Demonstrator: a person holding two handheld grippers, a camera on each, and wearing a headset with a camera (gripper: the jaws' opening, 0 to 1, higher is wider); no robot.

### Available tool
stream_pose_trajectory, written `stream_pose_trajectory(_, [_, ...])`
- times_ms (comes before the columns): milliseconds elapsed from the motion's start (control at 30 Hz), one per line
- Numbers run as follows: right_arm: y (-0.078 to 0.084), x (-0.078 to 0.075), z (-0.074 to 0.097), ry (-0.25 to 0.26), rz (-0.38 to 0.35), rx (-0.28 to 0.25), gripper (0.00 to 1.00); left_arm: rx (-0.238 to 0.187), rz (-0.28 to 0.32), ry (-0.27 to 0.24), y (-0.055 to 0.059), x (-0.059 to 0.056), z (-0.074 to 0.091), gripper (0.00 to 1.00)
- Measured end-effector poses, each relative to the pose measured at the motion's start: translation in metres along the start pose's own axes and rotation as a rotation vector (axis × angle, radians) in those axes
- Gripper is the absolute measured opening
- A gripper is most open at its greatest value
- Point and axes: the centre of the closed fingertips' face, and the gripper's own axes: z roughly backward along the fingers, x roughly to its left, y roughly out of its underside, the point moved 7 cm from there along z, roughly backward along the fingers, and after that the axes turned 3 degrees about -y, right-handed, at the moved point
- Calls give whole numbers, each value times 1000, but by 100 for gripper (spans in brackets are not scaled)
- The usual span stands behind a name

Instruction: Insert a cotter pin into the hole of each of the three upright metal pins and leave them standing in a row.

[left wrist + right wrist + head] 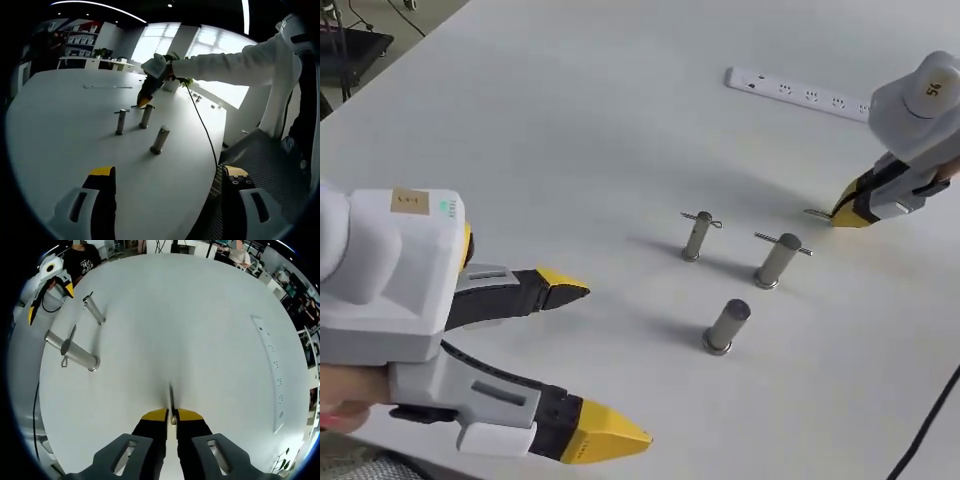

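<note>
Three upright metal pins stand on the white table [570, 130]. The far pin [697, 235] and the right pin [778, 258] each carry a cotter pin through the top. The near pin [725, 325] has a bare top. My left gripper [590, 360] hovers open at the lower left, short of the pins, with nothing between its jaws. Down at the table to the right of the pins, my right gripper [850, 212] is shut on a loose cotter pin [171, 397] that sticks out ahead of its tips [172, 416]. The left gripper view shows the bare pin [159, 139] nearest.
A white power strip [800, 93] lies at the far side of the table. A black cable [930, 420] runs along the right edge. A person's white sleeve [225, 62] reaches in behind the right gripper [145, 97].
</note>
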Motion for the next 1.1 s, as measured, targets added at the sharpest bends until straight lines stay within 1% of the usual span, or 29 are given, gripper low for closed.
stream_pose_trajectory(133, [-2,-2,-1,4,14,18,0,-10,-2,-2,-3,1,1,86])
stream_pose_trajectory(200, [-4,-2,-1,5,46,36,0,-20,2,-5,-6,1,3,86])
stream_pose_trajectory(300, [-6,-1,-1,15,71,57,0,-30,4,-1,-9,0,3,86])
stream_pose_trajectory(367, [-7,-1,-1,24,145,73,0,-31,4,-4,-9,0,3,86])
stream_pose_trajectory(400, [-7,1,-1,27,139,75,0,-27,4,-5,-9,0,3,86])
stream_pose_trajectory(433, [-7,1,-1,33,116,74,0,-24,4,-5,-9,0,3,86])
stream_pose_trajectory(500, [-7,2,0,40,127,72,0,-16,2,-4,-8,-1,3,86])
stream_pose_trajectory(667, [-4,4,1,56,138,51,0,-12,4,-10,-12,-1,5,84])
stream_pose_trajectory(700, [-4,4,2,69,148,47,0,-20,6,-14,-14,-1,6,83])
stream_pose_trajectory(733, [-3,4,2,70,147,47,0,-20,6,-14,-15,-1,6,83])
stream_pose_trajectory(800, [-2,3,3,83,128,24,0,-33,11,-12,-19,-1,6,83])
stream_pose_trajectory(833, [-2,3,5,89,101,7,0,-37,17,-11,-21,-1,5,83])
stream_pose_trajectory(867, [-2,4,7,89,81,-24,0,-41,21,-12,-22,-1,5,83])
stream_pose_trajectory(967, [-2,7,15,110,106,-38,0,-44,21,-19,-26,0,2,84])
stream_pose_trajectory(1067, [-4,12,23,124,117,-68,0,-42,25,-21,-28,0,0,85])
stream_pose_trajectory(1100, [-6,15,29,140,116,-102,0,-40,17,-18,-30,0,-2,86])
